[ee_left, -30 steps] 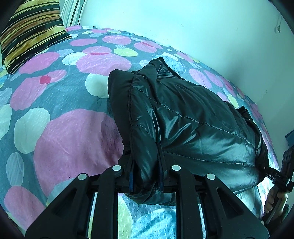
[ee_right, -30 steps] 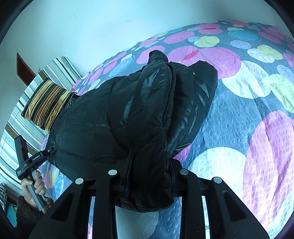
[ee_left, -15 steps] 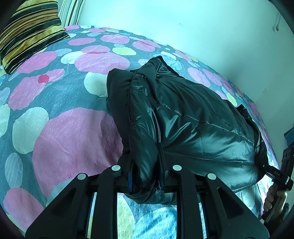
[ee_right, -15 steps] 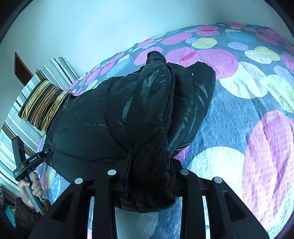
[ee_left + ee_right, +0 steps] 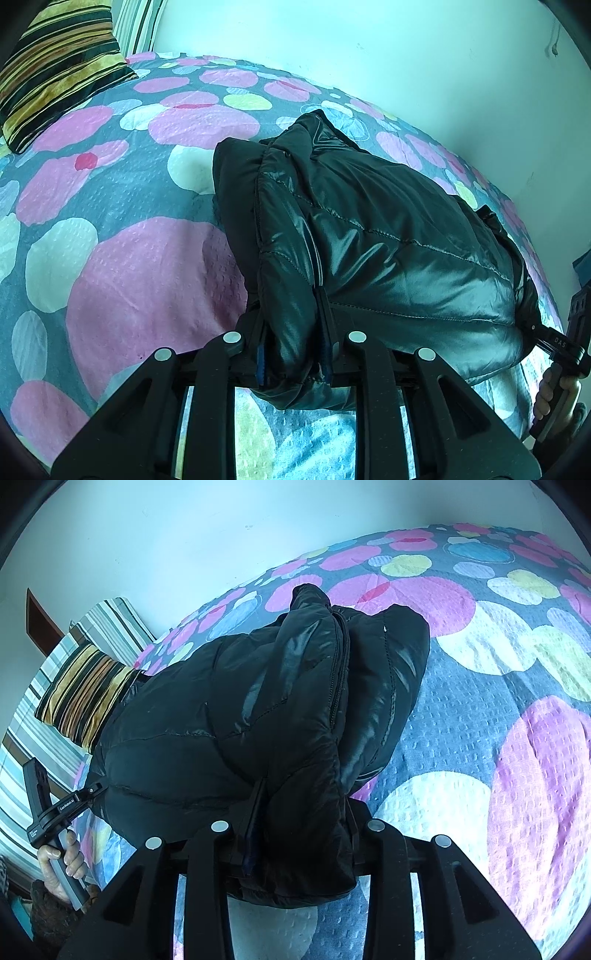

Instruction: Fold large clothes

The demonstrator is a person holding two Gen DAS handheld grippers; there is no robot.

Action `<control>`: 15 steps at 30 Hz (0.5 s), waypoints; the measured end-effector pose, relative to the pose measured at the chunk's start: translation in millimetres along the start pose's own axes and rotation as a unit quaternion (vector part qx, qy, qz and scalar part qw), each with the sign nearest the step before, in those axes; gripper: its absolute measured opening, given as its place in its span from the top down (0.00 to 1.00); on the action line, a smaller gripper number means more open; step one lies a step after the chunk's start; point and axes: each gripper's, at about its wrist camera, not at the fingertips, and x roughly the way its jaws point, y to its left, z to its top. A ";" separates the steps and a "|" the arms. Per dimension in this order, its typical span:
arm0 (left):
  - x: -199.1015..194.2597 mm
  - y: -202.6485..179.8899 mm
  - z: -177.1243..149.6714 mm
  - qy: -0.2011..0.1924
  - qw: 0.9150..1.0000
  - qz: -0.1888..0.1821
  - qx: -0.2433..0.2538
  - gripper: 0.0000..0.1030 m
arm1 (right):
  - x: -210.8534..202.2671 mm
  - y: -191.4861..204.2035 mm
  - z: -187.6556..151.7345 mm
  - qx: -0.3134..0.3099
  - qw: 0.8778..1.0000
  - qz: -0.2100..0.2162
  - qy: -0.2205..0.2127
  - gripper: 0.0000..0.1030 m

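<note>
Left wrist view first: the black puffer jacket (image 5: pixel 369 236) bulges straight ahead of the left gripper (image 5: pixel 293 354), which is pinching a thick folded edge of it between both fingers, the bulk running forward and off to the right across the spotted bedspread (image 5: pixel 122 258). Over on the right wrist view, the right gripper (image 5: pixel 301 834) is clamped on the opposite padded edge, the jacket stretching forward and to its left. Judging by this, the fold wants both grips level and moved together, so the slippery quilting doesn't slide or balloon. Each gripper is held low and angled forward over the bed, a bare hand (image 5: pixel 62 856) wrapped round the left handle. A striped cushion (image 5: pixel 55 70) sits far forward-left.
</note>
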 end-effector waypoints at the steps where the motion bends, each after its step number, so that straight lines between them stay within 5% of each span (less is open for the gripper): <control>1: 0.0 -0.6 0.0 0.000 1.000 0.002 0.002 0.80 | -0.1 -0.8 0.0 0.002 1.000 0.000 0.000 0.64; 15: -6.6 -3.6 -4.9 -0.001 1.000 0.008 0.015 0.78 | -1.2 -2.2 3.5 -0.007 1.000 -0.015 -0.001 0.62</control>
